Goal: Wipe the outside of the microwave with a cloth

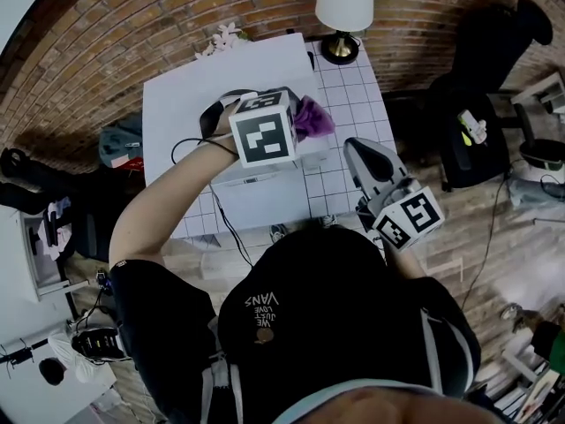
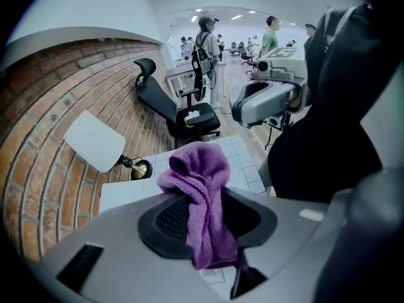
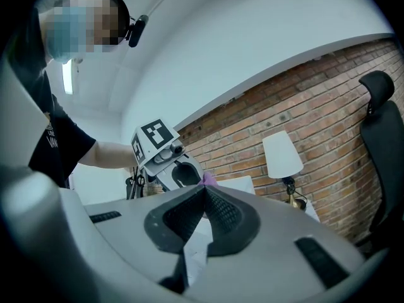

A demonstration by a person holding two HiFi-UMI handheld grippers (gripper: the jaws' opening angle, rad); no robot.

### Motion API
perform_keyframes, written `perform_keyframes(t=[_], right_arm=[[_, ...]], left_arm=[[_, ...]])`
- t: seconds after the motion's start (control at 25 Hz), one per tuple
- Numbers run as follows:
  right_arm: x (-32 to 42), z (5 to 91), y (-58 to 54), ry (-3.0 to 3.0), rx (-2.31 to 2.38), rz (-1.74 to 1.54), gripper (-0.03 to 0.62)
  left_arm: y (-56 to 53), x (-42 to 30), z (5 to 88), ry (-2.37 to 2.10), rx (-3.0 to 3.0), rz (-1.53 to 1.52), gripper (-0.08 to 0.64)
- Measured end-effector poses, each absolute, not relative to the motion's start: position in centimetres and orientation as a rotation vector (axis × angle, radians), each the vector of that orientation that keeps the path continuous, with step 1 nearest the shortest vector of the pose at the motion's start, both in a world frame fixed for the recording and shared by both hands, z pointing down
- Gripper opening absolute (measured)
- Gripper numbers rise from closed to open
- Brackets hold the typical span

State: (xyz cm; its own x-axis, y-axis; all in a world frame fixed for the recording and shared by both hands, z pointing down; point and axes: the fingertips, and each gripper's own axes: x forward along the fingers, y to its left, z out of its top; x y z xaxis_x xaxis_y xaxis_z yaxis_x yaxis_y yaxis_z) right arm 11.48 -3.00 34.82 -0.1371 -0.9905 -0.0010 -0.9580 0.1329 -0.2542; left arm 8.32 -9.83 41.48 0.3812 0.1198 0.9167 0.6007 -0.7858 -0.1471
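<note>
We'd call this an open-plan office or lab with a little home-style corner set up in it: a brick wall (image 1: 106, 51), a table lamp (image 1: 344, 3) and a white grid-tiled table (image 1: 353, 104) on a wood floor (image 1: 512, 263). Off to the right there are black office chairs (image 2: 177, 109), and far behind them people (image 2: 206, 43) stand around under ceiling lights (image 2: 238, 17).

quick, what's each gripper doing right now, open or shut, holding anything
left gripper: jaws shut on the purple cloth.
right gripper: jaws shut, nothing between them.
</note>
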Motion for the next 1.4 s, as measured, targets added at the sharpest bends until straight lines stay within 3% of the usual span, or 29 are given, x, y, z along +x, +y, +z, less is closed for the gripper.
perform_keyframes(t=[0.72,1.4], right_arm=[[1.3,34.0,-8.3,2.394,-1.827,-0.278,-0.002],[-10.0,34.7,-11.0,2.379,-1.876,-0.289,-0.002]], left_arm=[[-20.4,-13.1,41.7,-0.233,-2.365,-1.563,0.141],[-26.8,-28.0,41.5,-0.01,-2.604,-1.384,0.141]])
